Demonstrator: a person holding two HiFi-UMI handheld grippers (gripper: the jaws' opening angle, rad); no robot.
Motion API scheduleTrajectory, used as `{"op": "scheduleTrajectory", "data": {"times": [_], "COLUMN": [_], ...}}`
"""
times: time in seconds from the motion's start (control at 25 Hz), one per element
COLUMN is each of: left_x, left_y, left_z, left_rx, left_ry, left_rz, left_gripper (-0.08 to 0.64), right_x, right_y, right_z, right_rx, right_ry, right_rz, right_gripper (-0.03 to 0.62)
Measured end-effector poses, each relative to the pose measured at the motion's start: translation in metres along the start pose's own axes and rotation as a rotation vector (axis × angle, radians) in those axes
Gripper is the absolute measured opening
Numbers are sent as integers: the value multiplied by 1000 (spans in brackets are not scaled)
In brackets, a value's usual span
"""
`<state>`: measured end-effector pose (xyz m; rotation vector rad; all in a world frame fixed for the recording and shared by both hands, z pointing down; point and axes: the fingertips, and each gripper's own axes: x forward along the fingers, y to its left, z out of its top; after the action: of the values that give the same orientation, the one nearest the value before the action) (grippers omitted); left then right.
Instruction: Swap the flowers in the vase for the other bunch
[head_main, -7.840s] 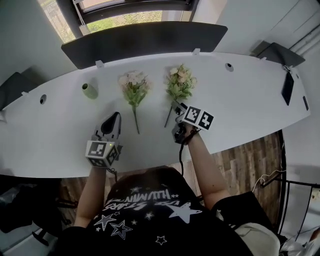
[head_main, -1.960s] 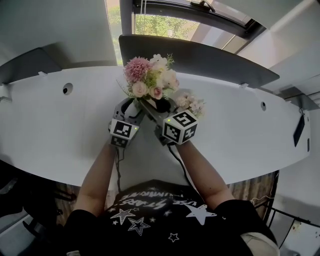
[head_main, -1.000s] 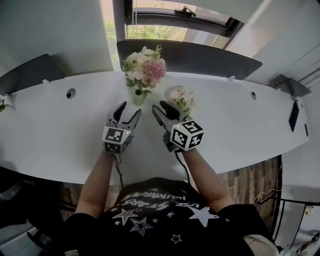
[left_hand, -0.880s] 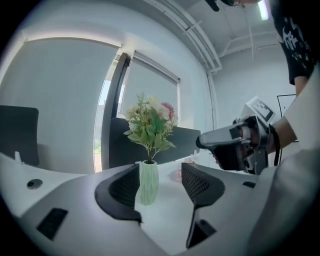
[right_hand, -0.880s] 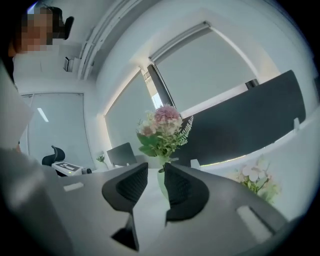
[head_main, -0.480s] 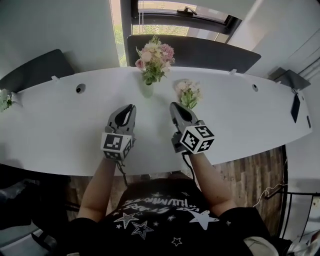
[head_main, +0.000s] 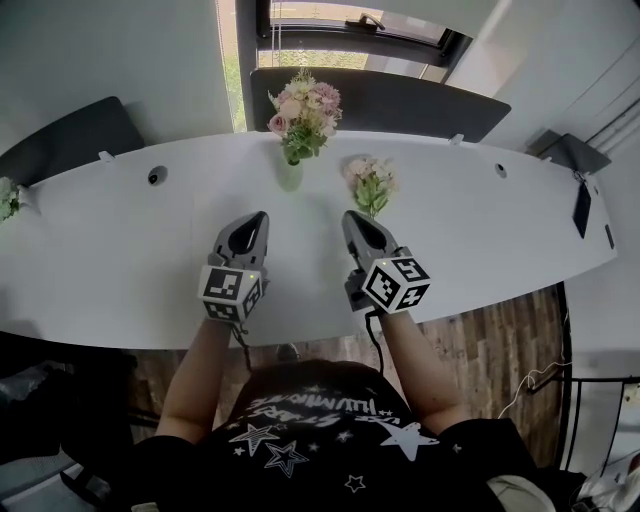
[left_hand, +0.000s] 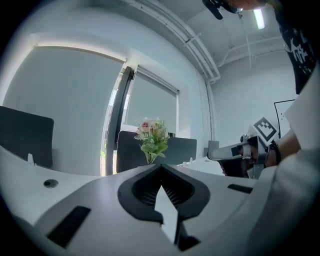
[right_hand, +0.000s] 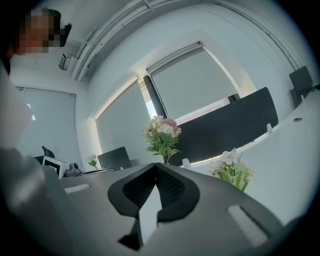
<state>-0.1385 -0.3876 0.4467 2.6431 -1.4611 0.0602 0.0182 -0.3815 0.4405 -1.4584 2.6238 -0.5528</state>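
Bouquet (head_main: 303, 105) in vase (head_main: 290, 177), well beyond left claw (head_main: 261, 215), right claw (head_main: 350, 215)

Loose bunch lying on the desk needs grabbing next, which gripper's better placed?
Right. The right gripper has the loose bunch just ahead of it; the left gripper, jaws just closed on nothing, faces the vase. Both are shut, so reopen first.

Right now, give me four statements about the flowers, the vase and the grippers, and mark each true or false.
1. A bunch of flowers stands in the vase. True.
2. The second bunch is held in the left gripper. False: it lies on the table to the right of the vase, and no gripper holds it.
3. The left gripper and the right gripper are both shut and empty. True.
4. The vase has tipped over. False: it stands upright.
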Motion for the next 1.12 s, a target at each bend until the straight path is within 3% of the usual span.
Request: {"op": "scheduleTrajectory", "data": {"times": [0.72,1.12], "left_x": [-59,-123], "left_y": [-100,-154], "left_z": [6,-5], "left_rx": [46,38], "left_ry": [1,-13], "left_rz": [43,96], "left_gripper": [8,8], "right_x": [-101,-173], "right_y": [31,56], "right_z": [-7,-38], "right_rx": [-6,-37], "right_ry": [16,70], "right_rz": [116,163], "right_gripper": [2,2]}}
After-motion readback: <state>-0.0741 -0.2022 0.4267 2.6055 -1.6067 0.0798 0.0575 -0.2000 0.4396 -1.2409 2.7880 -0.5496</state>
